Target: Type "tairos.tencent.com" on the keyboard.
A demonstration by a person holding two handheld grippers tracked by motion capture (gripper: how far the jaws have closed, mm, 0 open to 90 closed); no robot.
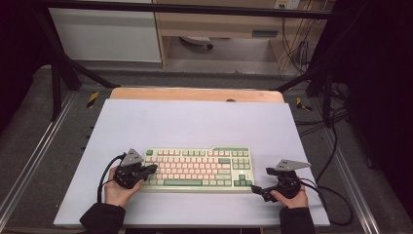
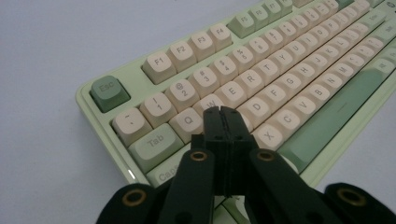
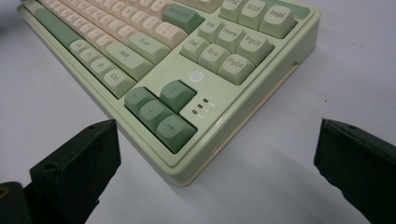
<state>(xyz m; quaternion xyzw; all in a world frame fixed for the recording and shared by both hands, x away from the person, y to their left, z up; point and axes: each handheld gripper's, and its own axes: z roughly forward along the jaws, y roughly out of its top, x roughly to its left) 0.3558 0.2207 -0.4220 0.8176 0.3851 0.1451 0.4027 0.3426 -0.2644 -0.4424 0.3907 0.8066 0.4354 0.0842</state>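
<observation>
The left gripper (image 2: 221, 111) has its fingers pressed together with nothing between them, their tips over the letter keys at the left end of the keyboard (image 2: 261, 79), near the W and S. The right gripper (image 3: 215, 154) has its fingers spread wide apart and empty, and the keyboard's right front corner with the arrow keys (image 3: 161, 109) lies just ahead between them. The keyboard rests flat on the white table (image 1: 195, 122).
</observation>
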